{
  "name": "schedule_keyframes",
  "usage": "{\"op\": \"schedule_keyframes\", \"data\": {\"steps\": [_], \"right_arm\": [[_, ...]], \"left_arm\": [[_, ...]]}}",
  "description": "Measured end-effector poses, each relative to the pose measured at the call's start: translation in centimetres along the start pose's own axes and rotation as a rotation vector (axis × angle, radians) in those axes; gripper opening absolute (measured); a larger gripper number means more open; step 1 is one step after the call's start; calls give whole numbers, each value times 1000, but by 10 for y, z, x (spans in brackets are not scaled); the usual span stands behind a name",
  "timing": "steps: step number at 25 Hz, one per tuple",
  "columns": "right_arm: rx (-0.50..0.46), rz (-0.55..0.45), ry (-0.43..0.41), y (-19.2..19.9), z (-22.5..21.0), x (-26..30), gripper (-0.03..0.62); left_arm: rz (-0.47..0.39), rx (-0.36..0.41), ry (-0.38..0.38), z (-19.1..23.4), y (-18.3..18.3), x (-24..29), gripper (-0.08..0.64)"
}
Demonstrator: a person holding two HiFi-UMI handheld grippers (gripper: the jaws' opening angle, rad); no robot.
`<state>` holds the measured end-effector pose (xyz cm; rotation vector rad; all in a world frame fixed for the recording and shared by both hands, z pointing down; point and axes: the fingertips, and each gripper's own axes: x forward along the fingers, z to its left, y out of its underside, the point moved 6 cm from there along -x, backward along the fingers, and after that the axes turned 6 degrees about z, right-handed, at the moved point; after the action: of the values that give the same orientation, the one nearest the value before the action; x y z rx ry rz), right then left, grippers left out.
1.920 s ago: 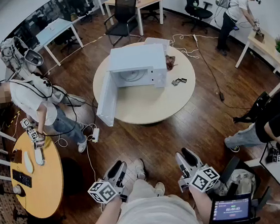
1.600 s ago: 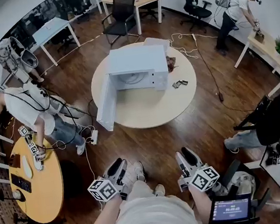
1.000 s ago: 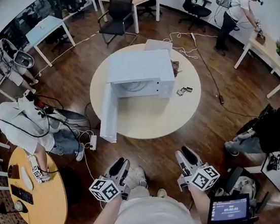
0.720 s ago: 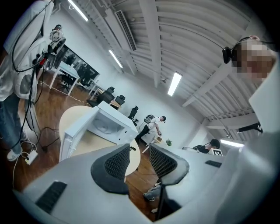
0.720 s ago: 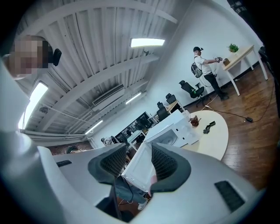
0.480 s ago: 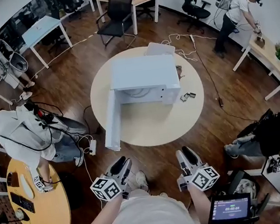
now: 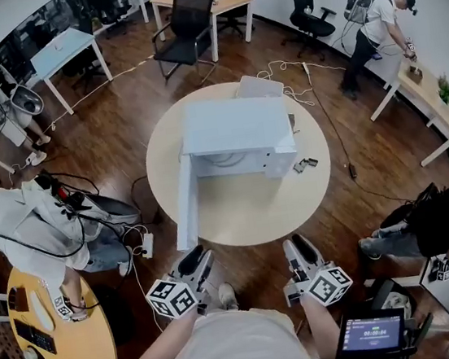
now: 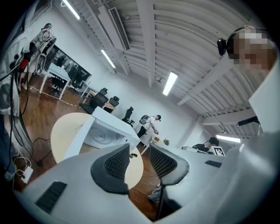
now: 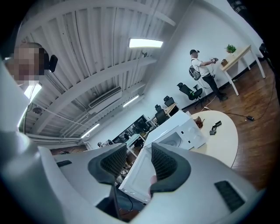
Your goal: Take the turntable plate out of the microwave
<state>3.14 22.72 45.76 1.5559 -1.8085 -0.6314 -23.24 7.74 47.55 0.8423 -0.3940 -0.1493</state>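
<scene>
A white microwave (image 7: 237,128) stands on a round beige table (image 7: 249,212) with its door (image 7: 186,198) swung wide open toward me on the left. Inside the cavity lies the round turntable plate (image 8: 98,138), also visible in the right gripper view as the plate (image 9: 173,141); the head view shows only its front edge. My left gripper (image 7: 196,265) and right gripper (image 7: 297,253) hover side by side over the wooden floor, short of the table's near edge. In the gripper views, the left gripper (image 8: 139,152) and the right gripper (image 9: 139,152) each stand open with nothing between the pads.
Small black items (image 7: 305,164) lie on the table right of the microwave, a flat white box (image 7: 259,86) behind it. A person (image 7: 27,237) leans over a yellow table (image 7: 63,356) at left. A power strip (image 7: 145,244) and cables lie on the floor. A tablet (image 7: 370,334) sits at my right.
The table and microwave have come closer and lower in the head view as I walk toward them. Both grippers travel forward with me, still open. The person at left has shifted.
</scene>
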Motion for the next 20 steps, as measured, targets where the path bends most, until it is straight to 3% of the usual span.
{"op": "schedule_keyframes", "data": {"steps": [10,20], "right_arm": [[-13,-5,26,-5,3,34,184],[-8,-20,34,-9,-4,45,184]], "left_arm": [[-22,33,11,25,-35,12,132],[-2,25,37,27,-36,29,133]]}}
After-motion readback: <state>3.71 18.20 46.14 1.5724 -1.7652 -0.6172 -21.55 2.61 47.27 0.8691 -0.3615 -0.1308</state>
